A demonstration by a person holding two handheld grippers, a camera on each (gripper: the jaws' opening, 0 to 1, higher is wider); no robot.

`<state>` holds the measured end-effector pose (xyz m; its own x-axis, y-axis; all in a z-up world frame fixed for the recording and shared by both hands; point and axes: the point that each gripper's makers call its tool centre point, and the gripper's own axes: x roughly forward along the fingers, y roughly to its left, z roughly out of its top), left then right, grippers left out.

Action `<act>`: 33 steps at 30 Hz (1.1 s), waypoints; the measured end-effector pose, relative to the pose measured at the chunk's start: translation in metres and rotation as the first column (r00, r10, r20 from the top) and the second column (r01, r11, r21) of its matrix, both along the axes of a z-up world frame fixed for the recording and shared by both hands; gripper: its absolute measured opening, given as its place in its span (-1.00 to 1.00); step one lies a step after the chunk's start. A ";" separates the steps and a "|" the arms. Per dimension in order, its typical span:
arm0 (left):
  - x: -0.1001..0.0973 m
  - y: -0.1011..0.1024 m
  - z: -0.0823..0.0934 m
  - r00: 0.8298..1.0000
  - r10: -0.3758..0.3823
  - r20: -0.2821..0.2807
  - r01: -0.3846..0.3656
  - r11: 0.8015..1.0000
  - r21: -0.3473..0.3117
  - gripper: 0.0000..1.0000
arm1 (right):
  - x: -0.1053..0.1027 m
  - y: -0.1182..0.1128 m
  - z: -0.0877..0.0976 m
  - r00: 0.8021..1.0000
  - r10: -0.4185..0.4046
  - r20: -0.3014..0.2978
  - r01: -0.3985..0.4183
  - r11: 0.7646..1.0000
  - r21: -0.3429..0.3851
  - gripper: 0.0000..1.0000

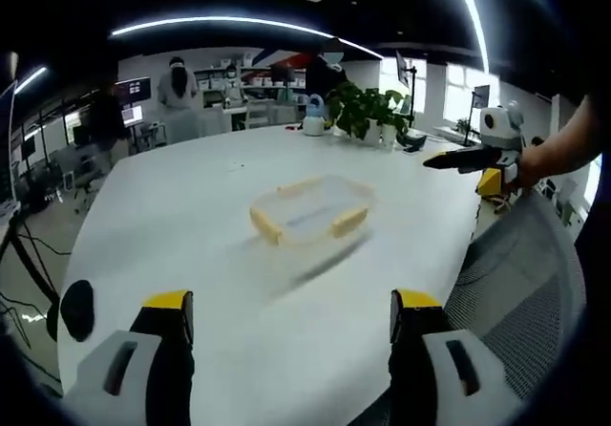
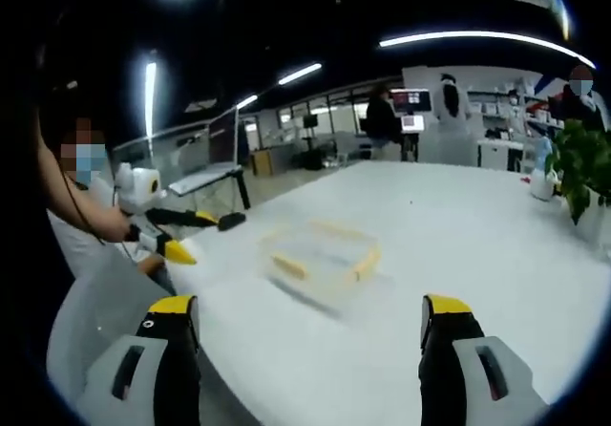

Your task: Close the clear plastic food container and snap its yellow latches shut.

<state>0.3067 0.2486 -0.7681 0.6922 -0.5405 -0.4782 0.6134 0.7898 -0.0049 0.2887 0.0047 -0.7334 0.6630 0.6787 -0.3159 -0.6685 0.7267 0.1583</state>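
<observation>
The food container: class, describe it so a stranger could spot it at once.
Start at the big white table. Near its middle, apart from both grippers, sits the clear plastic container with its lid on. Its yellow latches set it apart from the potted plant and blue-and-white jug at the far edge.

Left gripper view looked across the white table [image 1: 191, 244] from its near edge, right gripper view faced it from the opposite side, both shared the container [image 1: 310, 211] mid-table, well apart from each.

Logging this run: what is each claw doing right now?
Left claw: open, holding nothing.
Right claw: open, holding nothing.
The container sits untouched on the table.
</observation>
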 end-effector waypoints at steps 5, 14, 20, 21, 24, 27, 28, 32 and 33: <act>-0.006 0.001 0.004 1.000 0.015 0.013 -0.014 1.000 -0.023 0.69 | -0.003 -0.005 0.004 1.000 -0.024 0.013 0.024 1.000 0.015 0.95; -0.006 0.008 0.010 0.997 0.064 0.037 -0.061 0.996 -0.062 0.70 | -0.003 -0.007 0.008 0.998 -0.055 0.026 0.054 0.998 0.038 0.96; -0.009 0.006 0.008 0.997 0.071 0.026 -0.069 0.994 -0.086 0.76 | -0.001 -0.011 0.010 0.996 -0.072 0.046 0.070 0.997 0.042 0.95; -0.009 0.006 0.007 0.997 0.071 0.022 -0.068 0.994 -0.088 0.76 | -0.002 -0.011 0.011 0.996 -0.072 0.047 0.070 0.997 0.039 0.95; -0.011 0.005 0.006 0.997 0.068 0.019 -0.066 0.994 -0.088 0.76 | -0.003 -0.011 0.011 0.996 -0.068 0.053 0.066 0.997 0.031 0.95; -0.013 0.004 0.005 0.998 0.064 0.015 -0.062 0.995 -0.082 0.75 | -0.003 -0.011 0.010 0.996 -0.069 0.051 0.068 0.997 0.030 0.95; -0.013 0.004 0.004 0.998 0.063 0.015 -0.061 0.995 -0.079 0.75 | -0.003 -0.011 0.010 0.996 -0.069 0.053 0.068 0.997 0.030 0.95; -0.013 0.003 0.007 0.998 0.061 0.023 -0.059 0.995 -0.086 0.74 | -0.003 -0.010 0.011 0.996 -0.066 0.058 0.065 0.998 0.027 0.95; -0.012 0.003 0.008 0.998 0.062 0.025 -0.059 0.994 -0.089 0.74 | -0.004 -0.010 0.012 0.996 -0.065 0.060 0.064 0.998 0.027 0.94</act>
